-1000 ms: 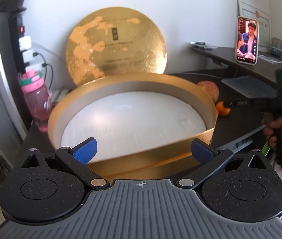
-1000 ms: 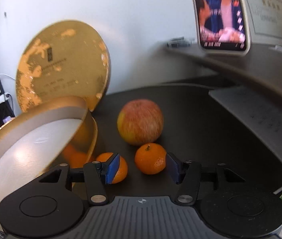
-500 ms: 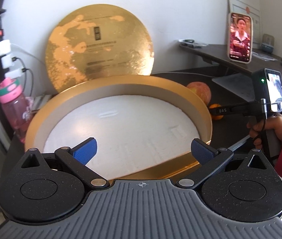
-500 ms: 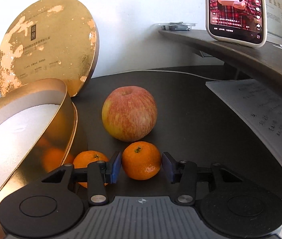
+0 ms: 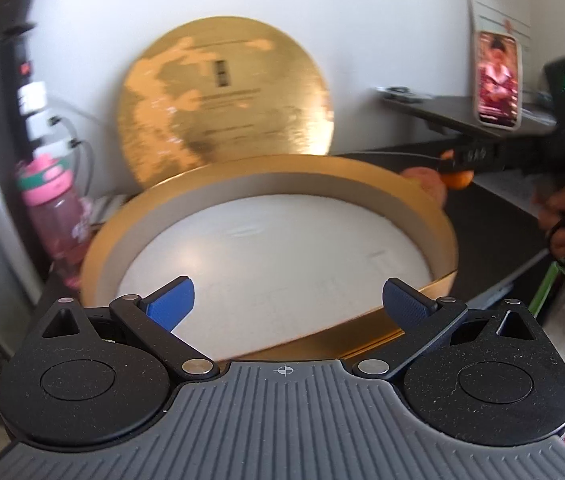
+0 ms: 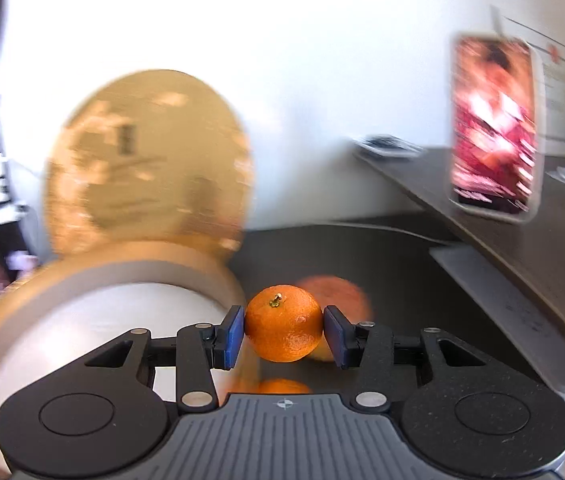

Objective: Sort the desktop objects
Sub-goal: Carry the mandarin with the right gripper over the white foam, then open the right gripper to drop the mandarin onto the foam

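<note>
One small orange mandarin (image 6: 284, 322) clamped between blue pads of right gripper (image 6: 284, 330), stem up, lifted clear of dark table (image 6: 402, 272). Also visible in left wrist view as orange blob (image 5: 458, 179) at the tip of the right gripper, beyond far rim of round gold box with white lining (image 5: 274, 248). Left gripper (image 5: 288, 300) spread wide, holding nothing, hovering at near rim of the box.

Step, as a judgement: carry phase, mandarin in transit, probably bound for the box; background blur fits motion. Box interior shows only white lining where visible.

Left on table: reddish apple (image 6: 334, 294) behind the held fruit, second orange mandarin (image 6: 278, 386) low under the gripper, partly hidden. Possibly a third fruit behind the right pad; too blurred to tell.

Next move calls for: travel left over the gold rim, enough height to clear it, release low over the lining to limit rolling. Round fruit, light squeeze enough.

Writing: round gold lid (image 5: 224, 96) leaning upright on wall carries dark rectangular mark plus lines of small print, unreadable in blur. Phone (image 5: 498, 80) on shelf shows video, nothing legible. Framed paper behind phone: not readable.
</note>
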Demonstrator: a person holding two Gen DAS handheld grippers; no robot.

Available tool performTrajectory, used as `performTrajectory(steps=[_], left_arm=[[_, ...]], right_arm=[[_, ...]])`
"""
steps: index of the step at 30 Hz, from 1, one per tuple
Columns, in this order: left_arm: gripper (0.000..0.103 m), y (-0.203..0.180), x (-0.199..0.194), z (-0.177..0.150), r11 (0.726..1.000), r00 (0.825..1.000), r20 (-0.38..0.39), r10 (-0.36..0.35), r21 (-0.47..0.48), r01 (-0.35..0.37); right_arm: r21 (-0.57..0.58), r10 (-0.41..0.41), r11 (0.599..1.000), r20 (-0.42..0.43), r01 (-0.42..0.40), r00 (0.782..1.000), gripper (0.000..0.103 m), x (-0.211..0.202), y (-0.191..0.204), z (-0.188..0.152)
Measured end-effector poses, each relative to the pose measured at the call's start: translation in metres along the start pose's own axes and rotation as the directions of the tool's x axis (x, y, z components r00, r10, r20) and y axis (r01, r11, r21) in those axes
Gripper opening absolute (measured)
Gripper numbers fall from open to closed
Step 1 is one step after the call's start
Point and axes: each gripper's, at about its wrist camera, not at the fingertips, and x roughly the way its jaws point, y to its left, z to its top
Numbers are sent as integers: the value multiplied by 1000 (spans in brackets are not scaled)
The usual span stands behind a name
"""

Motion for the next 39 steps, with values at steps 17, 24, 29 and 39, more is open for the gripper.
performTrajectory(steps=[17,24,29,39], left_arm=[[103,71,-16,-44,970,988,-75,133,-195,-145],[103,84,-13,-46,957,992,-95,80,-271,-103],[103,87,-13,-46,948,993,-103,52,-309,-82],[103,51,-16,-42,982,996,-86,25,-185,-40]], right_arm=[[-70,214,957,-480,-280,851,44,113,173,-2],[-79,202,959,-486,-273,850,48,119,192,-4],[-108,203,956,-428,-273,880,61,97,186,-1],[-16,273,960,-166,-280,947,80,-2,92,-3]])
